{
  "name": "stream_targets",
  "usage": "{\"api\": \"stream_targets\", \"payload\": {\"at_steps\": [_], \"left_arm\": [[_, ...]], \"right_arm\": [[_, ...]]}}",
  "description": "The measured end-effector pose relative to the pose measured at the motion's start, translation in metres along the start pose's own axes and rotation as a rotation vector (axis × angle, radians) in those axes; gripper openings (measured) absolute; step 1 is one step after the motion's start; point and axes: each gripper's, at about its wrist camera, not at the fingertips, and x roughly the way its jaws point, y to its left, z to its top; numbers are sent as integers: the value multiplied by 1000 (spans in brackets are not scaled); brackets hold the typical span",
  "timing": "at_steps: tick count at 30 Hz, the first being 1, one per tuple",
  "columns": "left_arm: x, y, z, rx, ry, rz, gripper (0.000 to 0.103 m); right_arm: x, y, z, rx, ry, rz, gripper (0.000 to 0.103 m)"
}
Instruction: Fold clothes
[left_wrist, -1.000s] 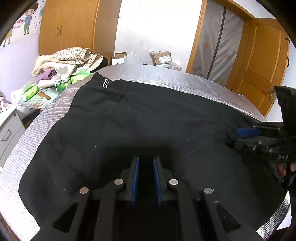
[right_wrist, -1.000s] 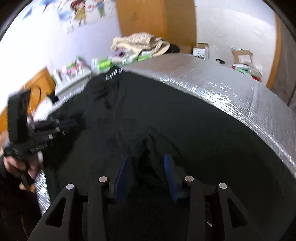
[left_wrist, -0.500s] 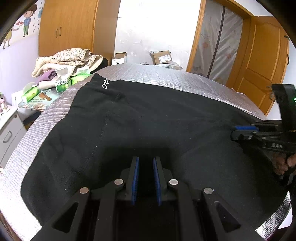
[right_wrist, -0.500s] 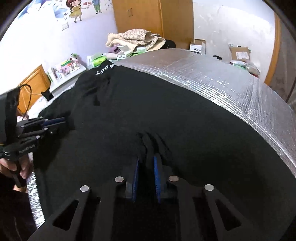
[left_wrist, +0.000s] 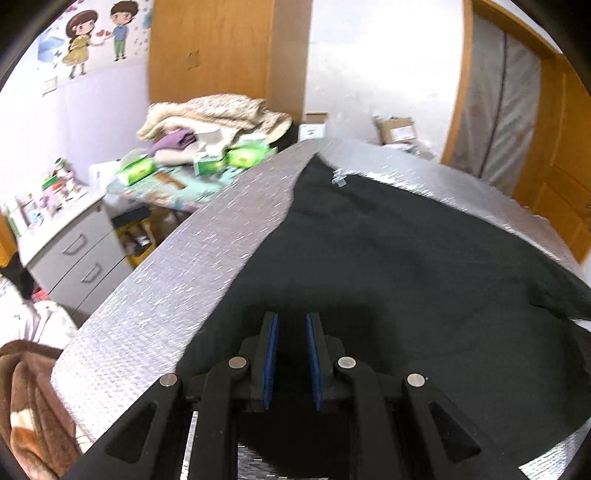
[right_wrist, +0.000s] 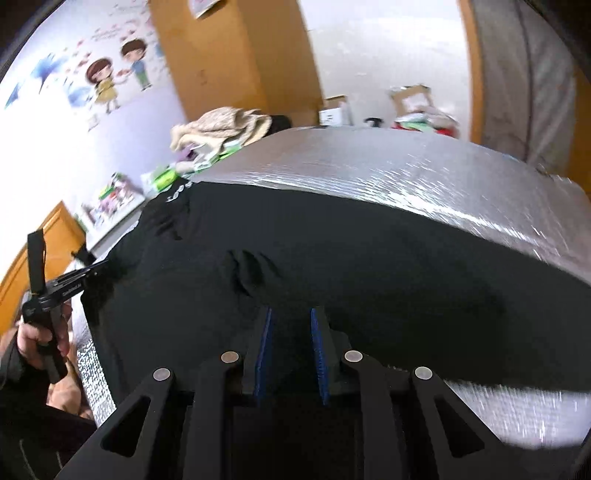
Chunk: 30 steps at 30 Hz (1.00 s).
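- The black fleece garment (left_wrist: 406, 266) lies on the silver quilted worktop (left_wrist: 207, 258), long axis running away toward its white-lettered collar (right_wrist: 179, 192).
- Left claw (left_wrist: 290, 354) is clamped on its near hem.
- Right claw (right_wrist: 290, 350) grips the hem too, its jaws opening slightly.
- Bare worktop flanks both sides.

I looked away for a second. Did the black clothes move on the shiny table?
Yes. The black clothes slid right, away from the table edge nearest the drawers, baring silver there.

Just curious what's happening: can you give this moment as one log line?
task: fold clothes | left gripper: clamped on black garment | right gripper: garment between jaws, jaws opening | surface: silver mat
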Motion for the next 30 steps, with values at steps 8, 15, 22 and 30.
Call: {"api": "stream_targets", "payload": {"at_steps": [8,15,22,30], "left_arm": [[0,7,1,12,-2,37,15],[-24,-13,16,22,-63,-27,15],[-26,-62,16,114,-58,-151,15],[-14,-81,8,145,-14,-197,15]], "right_arm": [[-3,-28,-31,150,57,-56,21],[-10,-25,-6,107,0,-59,22],[23,-39,10,123,44,-40,22],[20,-30,-7,66,139,-37,22]]}}
